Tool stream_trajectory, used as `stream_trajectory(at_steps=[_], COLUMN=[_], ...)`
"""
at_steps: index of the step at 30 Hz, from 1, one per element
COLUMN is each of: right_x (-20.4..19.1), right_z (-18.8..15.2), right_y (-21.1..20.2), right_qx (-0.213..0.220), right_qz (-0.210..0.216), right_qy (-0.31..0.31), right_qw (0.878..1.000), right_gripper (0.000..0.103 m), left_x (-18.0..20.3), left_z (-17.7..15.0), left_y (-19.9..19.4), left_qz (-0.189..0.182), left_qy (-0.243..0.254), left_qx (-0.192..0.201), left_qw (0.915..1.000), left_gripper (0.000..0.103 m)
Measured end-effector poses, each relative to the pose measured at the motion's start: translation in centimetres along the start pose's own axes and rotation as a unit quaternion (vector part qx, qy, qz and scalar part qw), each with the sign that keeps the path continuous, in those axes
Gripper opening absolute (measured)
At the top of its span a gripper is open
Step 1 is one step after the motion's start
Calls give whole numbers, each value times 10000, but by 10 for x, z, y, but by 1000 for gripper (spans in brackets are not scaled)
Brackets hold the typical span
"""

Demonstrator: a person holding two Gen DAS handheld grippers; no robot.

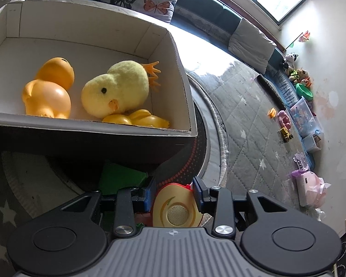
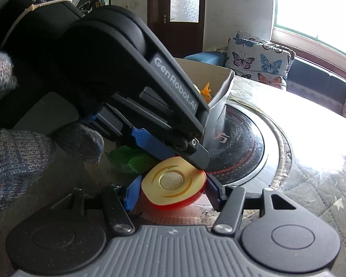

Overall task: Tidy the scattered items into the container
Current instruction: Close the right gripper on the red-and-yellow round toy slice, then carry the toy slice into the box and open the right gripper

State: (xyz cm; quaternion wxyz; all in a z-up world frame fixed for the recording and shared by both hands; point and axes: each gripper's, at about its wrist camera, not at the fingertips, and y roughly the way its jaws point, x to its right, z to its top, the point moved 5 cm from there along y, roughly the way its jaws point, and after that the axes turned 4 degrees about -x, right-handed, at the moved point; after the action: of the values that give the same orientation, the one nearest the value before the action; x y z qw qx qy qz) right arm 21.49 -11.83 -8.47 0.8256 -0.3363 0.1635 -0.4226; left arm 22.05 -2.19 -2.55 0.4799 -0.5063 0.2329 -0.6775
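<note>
A toy apple half (image 1: 175, 207), red-skinned with a cream cut face and a round velcro patch, sits between the fingers of my left gripper (image 1: 174, 192), which is shut on it. In the right wrist view the same apple half (image 2: 173, 182) also lies between the fingers of my right gripper (image 2: 173, 190), which close on its sides. The other gripper's body (image 2: 136, 73) crosses above it. A green toy piece (image 2: 126, 160) lies just behind. The cardboard box (image 1: 182, 73) holds an orange duck (image 1: 48, 90), a yellow plush chick (image 1: 117, 87) and a small yellow duck (image 1: 140, 120).
The box stands beside a round black cooktop (image 2: 240, 145) set into the table. A quilted grey mat (image 1: 249, 115) covers the floor, with scattered toys (image 1: 286, 133) and bins along the wall. Butterfly cushions (image 2: 258, 62) lie on the bench under the window.
</note>
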Motion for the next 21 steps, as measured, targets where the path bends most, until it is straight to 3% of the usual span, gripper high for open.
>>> stream_trajectory(at_steps=[8, 15, 21], right_x=[1, -1, -2], right_z=[-5, -8, -10], right_y=[1, -1, -2], right_qx=[-28, 9, 22], right_qz=[-33, -22, -35], right_qy=[93, 87, 66], right_qw=[9999, 10000, 10000], right_gripper=[57, 57, 57], left_x=[3, 8, 8], left_z=[-13, -19, -21], left_y=[-2, -5, -5], left_qz=[-72, -61, -90], left_qy=[71, 387, 293], left_qx=[-274, -264, -232], left_qw=[9996, 9989, 9993], left_gripper=[41, 42, 43])
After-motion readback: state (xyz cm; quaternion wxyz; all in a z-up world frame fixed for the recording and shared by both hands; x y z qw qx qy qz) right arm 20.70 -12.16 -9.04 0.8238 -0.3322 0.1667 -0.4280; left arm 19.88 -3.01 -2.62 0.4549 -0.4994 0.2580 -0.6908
